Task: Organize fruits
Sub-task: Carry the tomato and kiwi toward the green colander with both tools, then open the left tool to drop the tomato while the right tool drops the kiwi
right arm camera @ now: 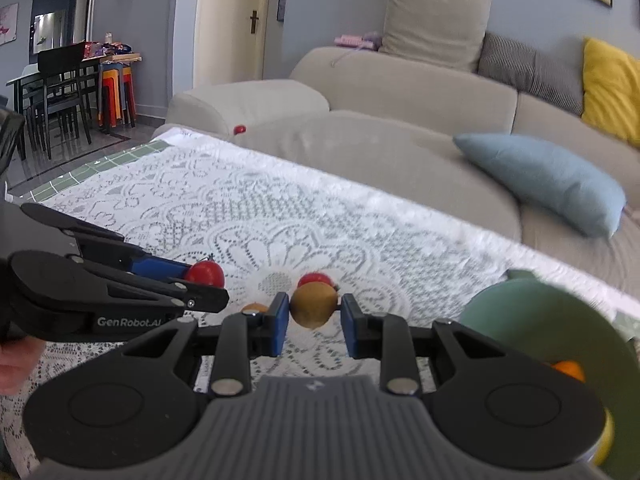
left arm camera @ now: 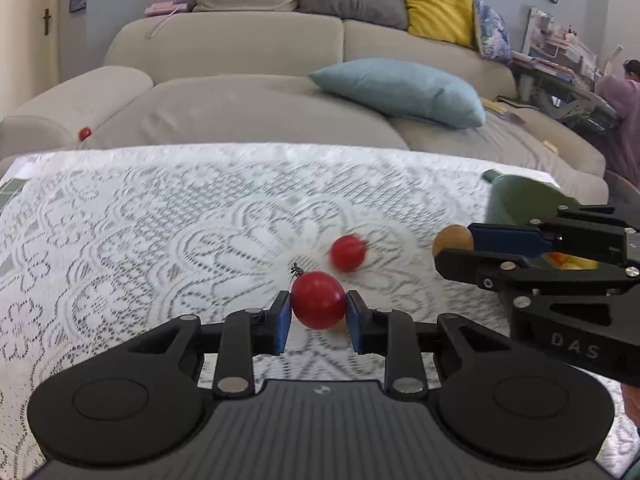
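I've got L gripper (left arm camera: 318, 312) clamped on a red tomato (left arm camera: 318, 300) just above the lace cloth (left arm camera: 160, 220), R gripper (right arm camera: 312, 322) pinching a brown kiwi-ish fruit (right arm camera: 313, 305) near the green bowl (right arm camera: 552, 320), 2nd tomato (left arm camera: 348, 253) loose on cloth btwn them

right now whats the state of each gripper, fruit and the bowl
left gripper: shut on round red tomato
right gripper: around brown kiwi-like fruit, right pad contact unclear
second red tomato: loose on lace tablecloth, blurred
green bowl: holds orange fruit
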Demonstrator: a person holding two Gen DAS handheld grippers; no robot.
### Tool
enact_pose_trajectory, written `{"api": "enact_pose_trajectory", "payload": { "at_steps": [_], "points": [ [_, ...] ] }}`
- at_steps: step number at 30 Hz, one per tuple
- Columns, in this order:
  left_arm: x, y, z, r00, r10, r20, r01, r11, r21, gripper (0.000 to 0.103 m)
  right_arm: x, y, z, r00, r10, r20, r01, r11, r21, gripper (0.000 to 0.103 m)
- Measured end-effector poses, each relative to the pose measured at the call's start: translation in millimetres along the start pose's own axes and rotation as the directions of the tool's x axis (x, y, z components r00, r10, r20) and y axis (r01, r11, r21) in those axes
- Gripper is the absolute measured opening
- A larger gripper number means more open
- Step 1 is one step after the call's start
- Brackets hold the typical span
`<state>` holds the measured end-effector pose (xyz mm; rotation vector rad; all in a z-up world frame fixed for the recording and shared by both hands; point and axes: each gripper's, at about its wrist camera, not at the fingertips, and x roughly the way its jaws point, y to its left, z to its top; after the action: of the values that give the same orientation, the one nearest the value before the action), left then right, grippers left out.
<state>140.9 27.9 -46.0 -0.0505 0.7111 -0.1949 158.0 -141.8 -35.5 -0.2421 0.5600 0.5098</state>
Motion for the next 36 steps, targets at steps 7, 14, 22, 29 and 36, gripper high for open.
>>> {"api": "enact_pose_trajectory", "payload": {
  "at_steps": [7, 14, 22, 29, 36],
  "points": [
    [-9, -31, 11, 0.999, -0.045, -0.01, 0.045, 0.999, -0.012, 0.032, -28, -18, 5, 0.997, -0.07, 0.025, 0.071, 0.997, -0.031, 0.024],
    [-8, -70, 22, 0.994, -0.105, 0.003, 0.105, 0.994, 0.014, 0.032, -42, -50, 1, 0.988, -0.154, -0.004, 0.153, 0.987, -0.038, 0.024],
    [1, -112, 38, 0.979, -0.205, 0.001, 0.205, 0.977, 0.062, 0.032, -41, -86, -13, 0.97, -0.23, -0.085, 0.228, 0.973, -0.026, 0.024],
    [17, -132, 46, 0.953, -0.301, -0.021, 0.302, 0.951, 0.07, 0.032, -43, -112, -24, 0.973, -0.193, -0.128, 0.199, 0.979, 0.037, 0.024],
    [30, -137, 52, 0.948, -0.316, -0.037, 0.318, 0.945, 0.07, 0.032, -49, -131, -27, 0.975, -0.187, -0.119, 0.201, 0.973, 0.116, 0.024]
  ]
}}
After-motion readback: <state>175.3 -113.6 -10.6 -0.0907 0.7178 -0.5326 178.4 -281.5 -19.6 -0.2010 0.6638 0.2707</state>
